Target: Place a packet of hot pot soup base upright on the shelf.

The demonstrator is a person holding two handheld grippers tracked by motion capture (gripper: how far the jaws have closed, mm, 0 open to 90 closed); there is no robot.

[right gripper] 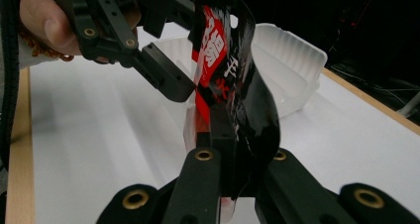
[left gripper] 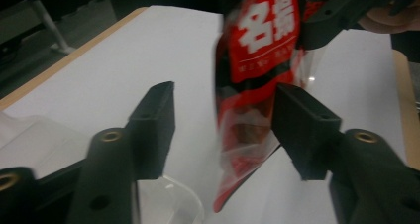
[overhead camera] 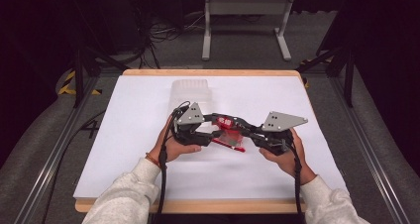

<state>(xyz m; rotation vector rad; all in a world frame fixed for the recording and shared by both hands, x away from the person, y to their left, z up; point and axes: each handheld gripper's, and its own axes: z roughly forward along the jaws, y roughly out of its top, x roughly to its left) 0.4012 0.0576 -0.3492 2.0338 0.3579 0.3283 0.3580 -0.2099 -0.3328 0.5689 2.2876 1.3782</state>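
A red and black snack packet (overhead camera: 229, 133) with white characters hangs above the middle of the white table sheet (overhead camera: 129, 135). My right gripper (right gripper: 233, 135) is shut on the packet's (right gripper: 223, 60) lower edge and holds it upright. My left gripper (left gripper: 223, 130) is open, its jaws standing either side of the packet (left gripper: 262, 40) without pressing it. In the high view the left gripper (overhead camera: 215, 130) and right gripper (overhead camera: 245, 134) meet tip to tip at the packet. One of the left fingers (right gripper: 166, 78) shows in the right gripper view beside the packet.
A clear plastic tray (overhead camera: 192, 92) stands on the sheet just beyond the left hand, seen also as the tray (right gripper: 289, 60) behind the packet. The wooden table edge (overhead camera: 198, 206) runs along the near side. A metal stand (overhead camera: 245, 21) is on the floor beyond.
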